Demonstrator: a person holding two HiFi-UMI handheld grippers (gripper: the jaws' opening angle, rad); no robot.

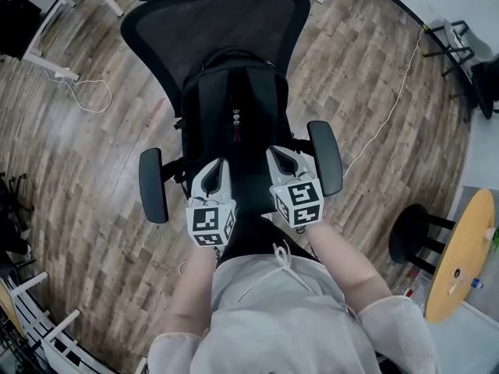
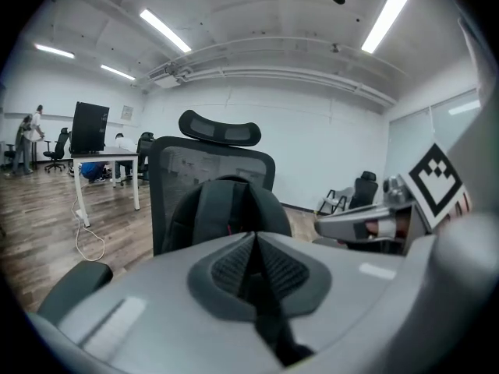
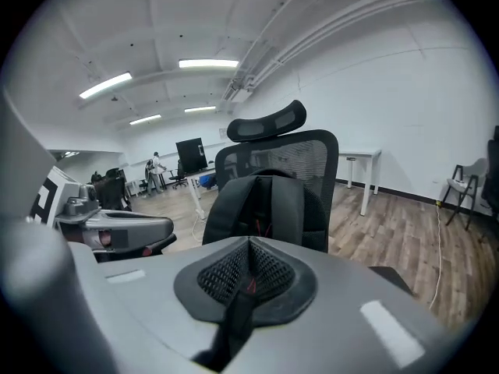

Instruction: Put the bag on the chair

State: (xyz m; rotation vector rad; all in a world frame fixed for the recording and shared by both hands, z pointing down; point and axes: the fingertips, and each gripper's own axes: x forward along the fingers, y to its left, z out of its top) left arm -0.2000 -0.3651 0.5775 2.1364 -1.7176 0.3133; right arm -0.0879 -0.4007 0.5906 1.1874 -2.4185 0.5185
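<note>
Open office: wood-plank floor [image 1: 86,209], white walls [image 2: 312,146], strip lights [image 2: 164,29] overhead, a desk [image 2: 109,157] with a monitor [image 2: 90,127] well behind. Straight ahead, a black mesh chair [image 1: 203,29] with the black bag [image 1: 234,107] already upright on it, leaning against the backrest [image 1: 257,22] and sitting between the two armrests [image 1: 153,185]. Jaws of the left gripper [image 2: 255,248] pressed together with nothing between them; jaws of the right gripper [image 3: 249,252] likewise closed and empty. Both side by side just above the near, lower end of the bag, aimed at the backrest and somewhat downward.

Judging by that, placing done and only the way out left. Draw both grippers straight back toward the body and slightly up, level with each other, never sideways into the armrests. Keep the closed tips clear of the straps [image 3: 232,205] and the red tag [image 1: 235,136] to avoid hooking a loop and dragging the bag forward. Go gently near the chair: a swivel type by the look of it, so apt to turn or roll at any nudge. Before leaving, check for a forward slump, likely with a soft bag; if needed, press its top lightly into the mesh with the shut tips rather than gripping again.
</note>
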